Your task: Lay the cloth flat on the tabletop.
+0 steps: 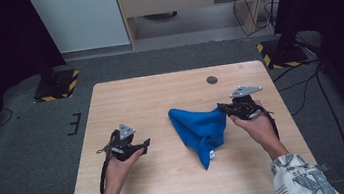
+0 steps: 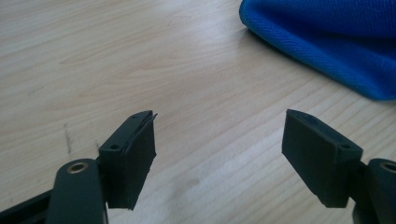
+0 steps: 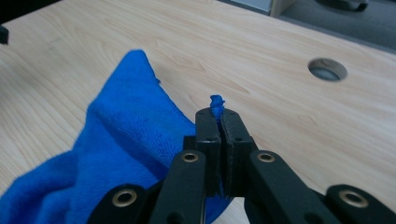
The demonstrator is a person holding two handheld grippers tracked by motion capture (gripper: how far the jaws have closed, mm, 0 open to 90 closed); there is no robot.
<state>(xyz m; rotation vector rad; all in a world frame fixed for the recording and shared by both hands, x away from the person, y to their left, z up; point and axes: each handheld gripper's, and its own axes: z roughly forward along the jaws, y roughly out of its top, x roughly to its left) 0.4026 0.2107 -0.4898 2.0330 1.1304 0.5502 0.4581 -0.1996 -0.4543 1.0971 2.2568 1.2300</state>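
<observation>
- One corner is all the right gripper [image 3: 219,122] has — its jaws are pinched tight on a small tuft of the blue cloth [image 1: 199,129], the rest trailing in a crumpled heap at the middle of the table [image 1: 159,91]. A grip that thin could slip out if the hand pulls sharply.
- The left gripper [image 2: 218,156] stands with jaws apart and nothing between them, over bare wood just beside the cloth's edge — if it closes there it would catch nothing, or pinch several layers of the bunched fabric at once.
- A dragged cloth may stay folded on itself rather than spread.
- Round cable hole [image 1: 212,79] in the tabletop lies beyond the cloth, well apart; nothing stands between the grippers.
</observation>
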